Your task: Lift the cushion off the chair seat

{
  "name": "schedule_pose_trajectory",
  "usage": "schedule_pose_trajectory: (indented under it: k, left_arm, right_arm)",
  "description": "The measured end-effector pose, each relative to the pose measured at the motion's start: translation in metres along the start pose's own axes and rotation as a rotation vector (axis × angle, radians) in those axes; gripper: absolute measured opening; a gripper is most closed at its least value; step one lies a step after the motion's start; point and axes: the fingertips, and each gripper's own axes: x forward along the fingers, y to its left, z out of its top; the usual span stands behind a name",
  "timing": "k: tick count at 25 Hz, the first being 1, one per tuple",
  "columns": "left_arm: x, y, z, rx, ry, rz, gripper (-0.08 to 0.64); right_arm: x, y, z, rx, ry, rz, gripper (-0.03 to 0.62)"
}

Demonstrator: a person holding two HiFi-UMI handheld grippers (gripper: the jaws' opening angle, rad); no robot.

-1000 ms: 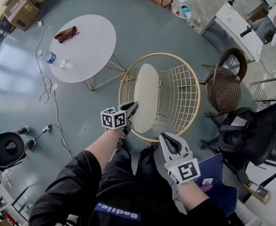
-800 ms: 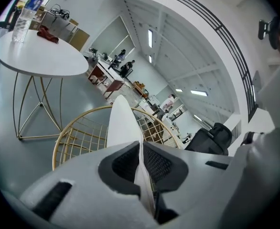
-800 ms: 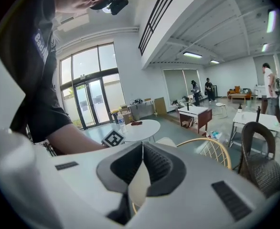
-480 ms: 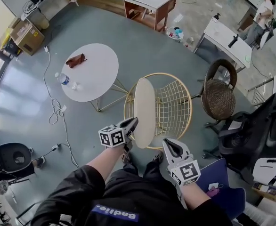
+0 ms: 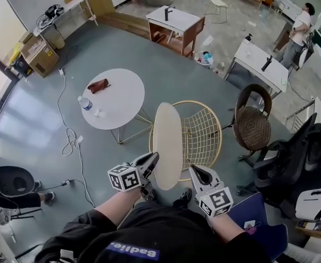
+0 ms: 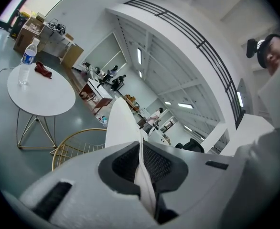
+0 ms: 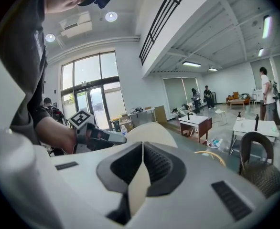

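Cream cushion (image 5: 167,144) stands on edge over the gold wire chair (image 5: 204,136) (lifted off its seat), the left claw (image 5: 151,159) and the right claw (image 5: 195,172) each clamped on its near rim.

Off to my left stands a round white table (image 5: 121,109) on thin gold legs. An upright water bottle (image 5: 85,103) stands near its left edge, with a crumpled brown cloth (image 5: 98,85) just behind it. A white cable (image 5: 73,141) snakes over the grey floor (image 5: 166,75) beside the table, and a cardboard box (image 5: 40,56) sits by the window wall. To my right is a dark wicker chair (image 5: 252,126), then a black office chair (image 5: 297,152). Further off I see a wooden desk with a white top (image 5: 174,19), a long white table (image 5: 259,59), and a person (image 5: 300,29) standing beyond it.
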Motion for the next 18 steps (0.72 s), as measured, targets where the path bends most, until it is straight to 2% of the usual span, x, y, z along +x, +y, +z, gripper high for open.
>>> schedule_pose_trajectory:
  k: [9,18]
  left_arm:
    - [-0.040,-0.048,0.034,0.020,-0.078,-0.026,0.032]
    - [-0.059,-0.087,0.035,0.074,-0.112,-0.075,0.032]
  right_arm:
    - [0.003,0.023,0.033,-0.039,-0.047,0.038,0.031]
    - [-0.004,0.033,0.050,-0.079,-0.065,0.054,0.031]
